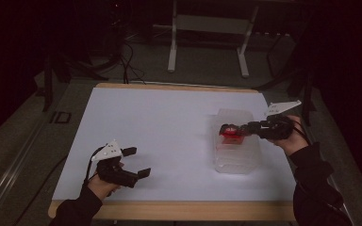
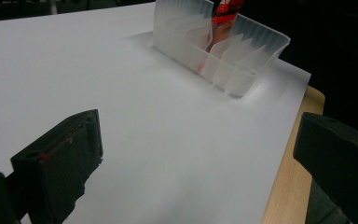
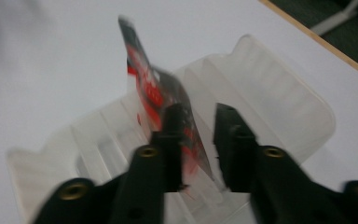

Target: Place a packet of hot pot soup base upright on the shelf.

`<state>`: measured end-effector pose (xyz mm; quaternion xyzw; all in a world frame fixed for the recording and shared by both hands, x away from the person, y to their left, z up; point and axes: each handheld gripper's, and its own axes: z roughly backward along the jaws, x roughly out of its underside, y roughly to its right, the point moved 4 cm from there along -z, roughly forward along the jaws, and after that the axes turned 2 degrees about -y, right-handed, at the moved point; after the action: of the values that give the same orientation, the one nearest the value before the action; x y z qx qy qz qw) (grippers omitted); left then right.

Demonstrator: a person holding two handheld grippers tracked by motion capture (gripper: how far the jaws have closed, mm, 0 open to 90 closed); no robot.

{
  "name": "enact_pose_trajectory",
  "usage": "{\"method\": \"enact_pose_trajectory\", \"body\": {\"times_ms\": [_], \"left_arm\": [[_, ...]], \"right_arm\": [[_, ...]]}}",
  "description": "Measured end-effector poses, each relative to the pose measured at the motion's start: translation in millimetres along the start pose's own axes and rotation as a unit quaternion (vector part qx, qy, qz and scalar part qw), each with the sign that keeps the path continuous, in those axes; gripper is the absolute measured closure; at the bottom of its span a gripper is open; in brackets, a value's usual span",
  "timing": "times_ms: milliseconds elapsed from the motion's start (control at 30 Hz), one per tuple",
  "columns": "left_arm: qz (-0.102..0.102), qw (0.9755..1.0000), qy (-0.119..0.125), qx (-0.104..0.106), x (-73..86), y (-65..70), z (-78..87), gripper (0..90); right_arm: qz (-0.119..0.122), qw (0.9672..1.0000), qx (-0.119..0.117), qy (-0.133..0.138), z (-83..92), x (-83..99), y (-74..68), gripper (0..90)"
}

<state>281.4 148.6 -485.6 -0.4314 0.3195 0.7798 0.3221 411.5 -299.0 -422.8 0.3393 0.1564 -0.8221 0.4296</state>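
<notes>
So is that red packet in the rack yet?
In: the red packet stands upright between dividers of the clear rack, right claw open around it.

White-topped table with one clear organiser

The table (image 1: 169,141) has a white sheet (image 2: 144,116) over a light wooden top whose edge shows along the near and far sides. Directly on it, toward the right, stands a clear plastic divided tray (image 1: 235,157), ribbed into narrow slots, with bare white surface around it.
</notes>
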Motion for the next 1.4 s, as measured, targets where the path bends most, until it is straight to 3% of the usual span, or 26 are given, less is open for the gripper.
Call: {"method": "enact_pose_trajectory", "body": {"times_ms": [100, 200, 300, 400, 500, 767, 933, 1167, 1267, 1400], "left_arm": [[-0.001, 1.0, -0.001, -0.002, 0.0, 0.0, 0.0, 1.4], [-0.001, 1.0, -0.001, -0.003, 0.1, 0.4, 0.0, 1.4], [-0.002, 1.0, 0.0, -0.004, -0.2, 0.5, 0.5, 1.3], [-0.002, 1.0, 0.0, -0.004, -0.1, 0.5, 1.0, 1.4], [-0.002, 1.0, 0.002, -0.004, -0.2, 0.5, 1.8, 1.4], [-0.008, 0.9999, -0.007, -0.01, 4.3, 1.3, 3.5, 1.4], [-0.004, 0.9999, 0.004, -0.01, 2.9, 0.7, 7.7, 1.4], [-0.002, 1.0, 0.002, -0.007, 5.7, 1.4, 7.6, 1.4], [-0.003, 1.0, 0.003, -0.006, 6.5, 1.9, 8.2, 1.4], [-0.001, 1.0, 0.005, -0.004, 7.2, 2.5, 10.1, 1.4]], "right_arm": [[-0.002, 1.0, 0.009, 0.002, 4.1, -4.5, -2.4, 58.7], [-0.009, 0.9998, 0.005, 0.019, 11.2, -14.1, -10.2, 41.2], [-0.007, 0.9993, 0.003, 0.036, 16.2, -22.0, -17.0, 32.6], [-0.005, 0.9983, -0.011, 0.057, 21.0, -30.3, -26.1, 18.3], [0.002, 0.9976, -0.022, 0.066, 22.8, -32.0, -31.2, 13.3], [0.029, 0.993, -0.058, 0.099, 28.9, -32.2, -59.6, 13.9], [0.056, 0.99, -0.067, 0.111, 29.9, -29.3, -78.1, 14.0], [0.061, 0.9871, -0.078, 0.126, 28.3, -20.7, -97.2, 14.0], [0.053, 0.9843, -0.102, 0.133, 28.9, -17.6, -106.6, 14.0], [0.069, 0.9845, -0.098, 0.129, 27.4, -12.3, -121.1, 13.8]]}}
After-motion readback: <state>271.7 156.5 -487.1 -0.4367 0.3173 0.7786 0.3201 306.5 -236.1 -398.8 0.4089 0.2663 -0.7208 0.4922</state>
